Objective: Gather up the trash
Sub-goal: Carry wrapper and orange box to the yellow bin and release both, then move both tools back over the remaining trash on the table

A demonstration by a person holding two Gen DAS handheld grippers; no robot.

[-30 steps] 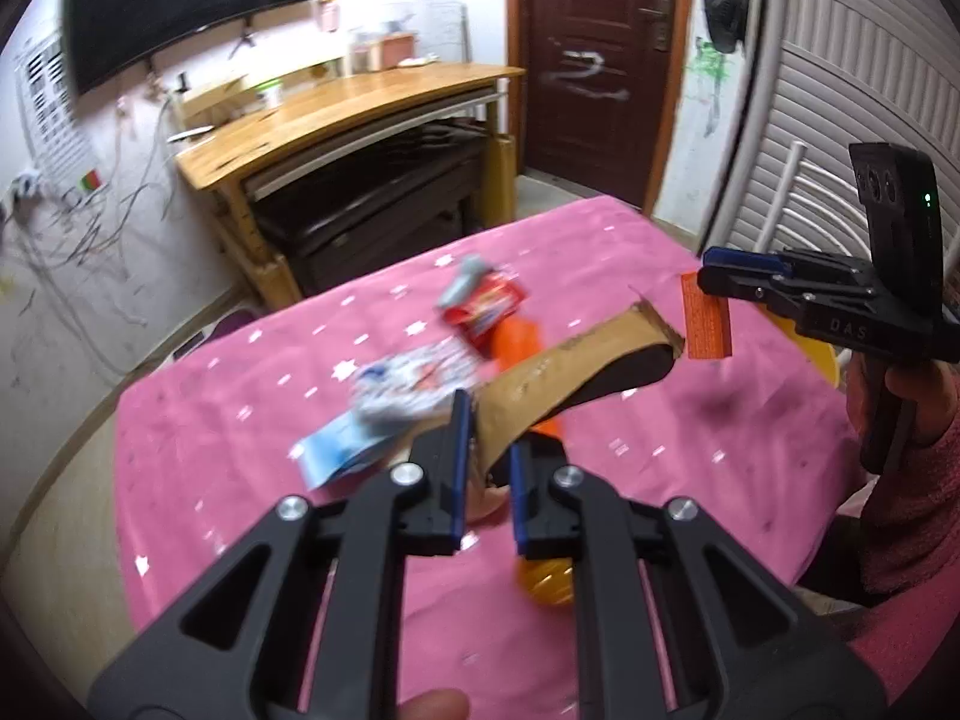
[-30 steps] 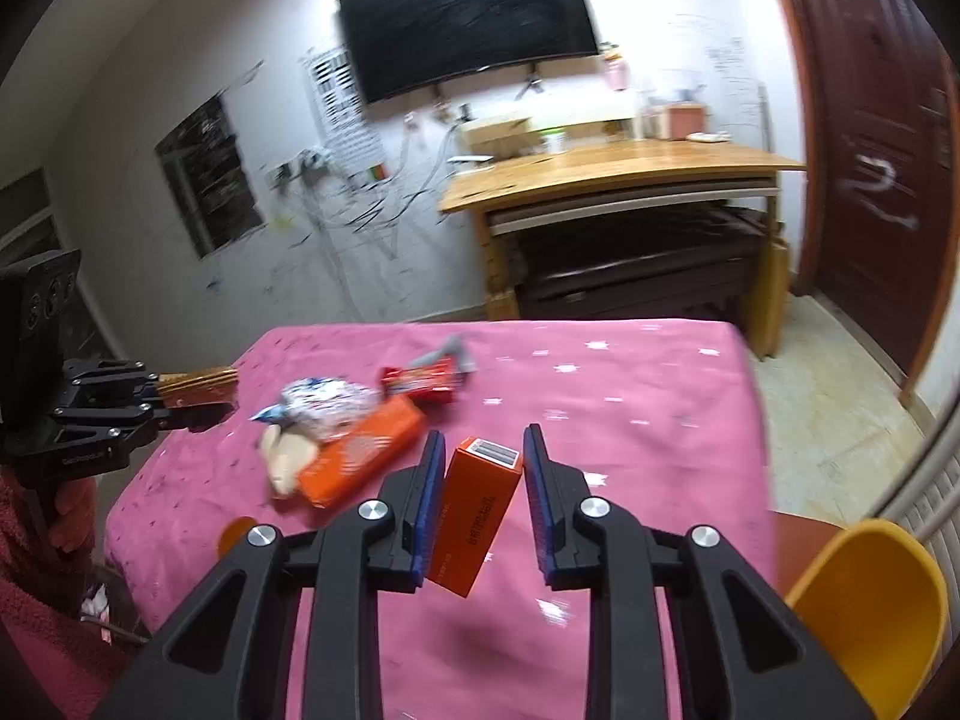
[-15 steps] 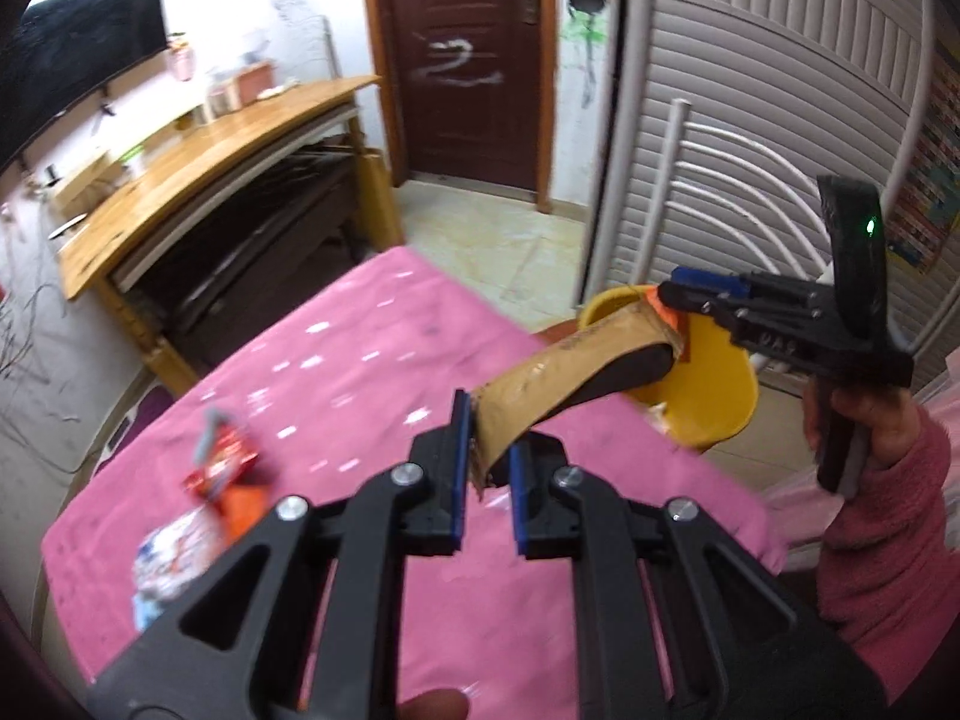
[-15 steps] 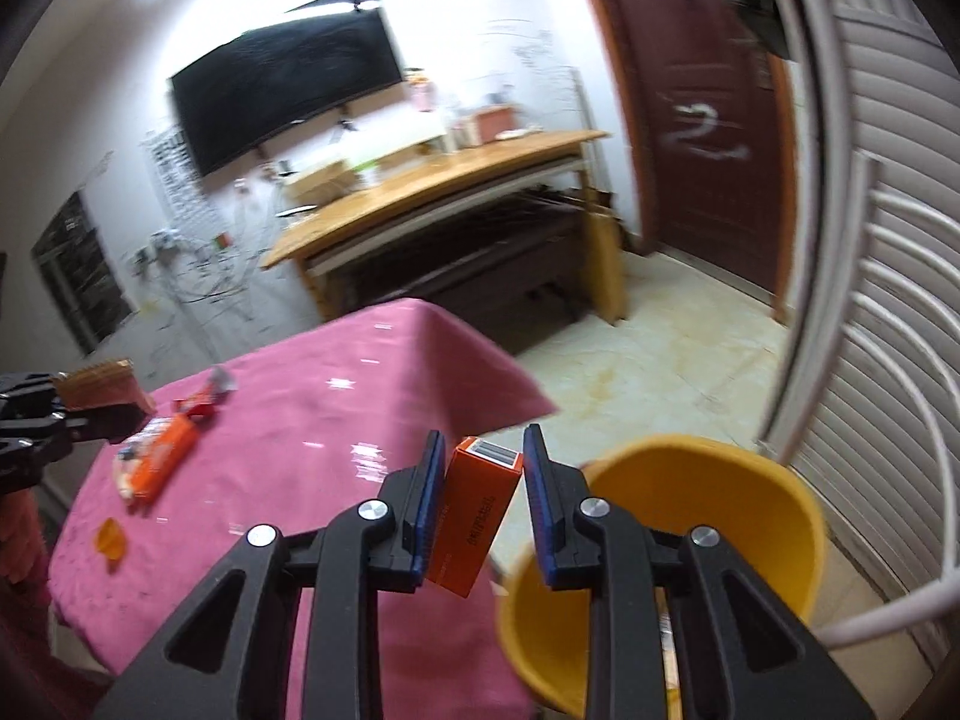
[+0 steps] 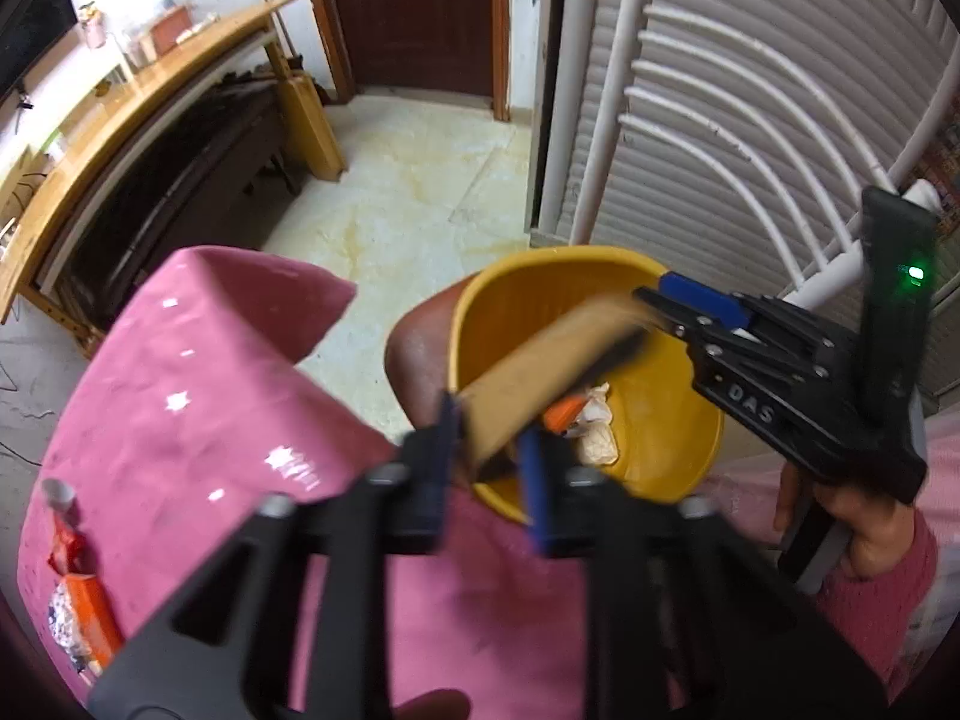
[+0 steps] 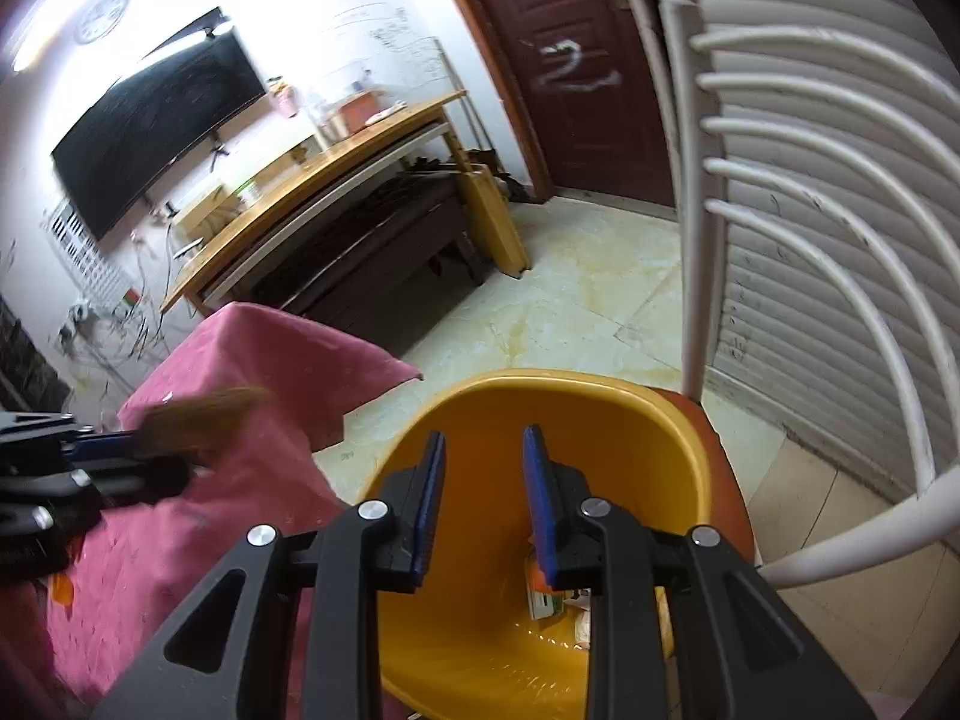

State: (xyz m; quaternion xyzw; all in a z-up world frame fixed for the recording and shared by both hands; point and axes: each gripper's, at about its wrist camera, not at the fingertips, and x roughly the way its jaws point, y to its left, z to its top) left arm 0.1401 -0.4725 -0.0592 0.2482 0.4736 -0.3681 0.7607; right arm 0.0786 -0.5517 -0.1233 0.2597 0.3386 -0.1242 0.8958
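We are finding the yellow bin [image 5: 654, 324] sitting on a brown chair seat [image 5: 420, 354] just beside the corner of the pink-clothed surface [image 5: 198, 396]; its rim is standing clear of the cloth edge, with open tiled floor [image 5: 408, 198] lying beyond toward the door. The left tool [image 5: 489, 450] is hovering over the bin's near rim; its jaws are opening, and the brown paper wrapper [image 5: 540, 372] is lying slanted between them, reaching out over the bin mouth; blur is keeping us from telling whether the pads are touching it. The right tool [image 6: 483, 498] is pointing down into the bin; its jaws are standing apart with nothing between them. An orange box [image 6: 543, 594] is lying at the bin bottom among pale scraps [image 5: 597, 444]. Further wrappers [image 5: 81, 594] are lying near the far left edge of the surface, well apart from the bin. A white chair back [image 6: 840, 240] is rising close behind the bin on the right, narrowing the room on that side; the left side over the surface is lying open.
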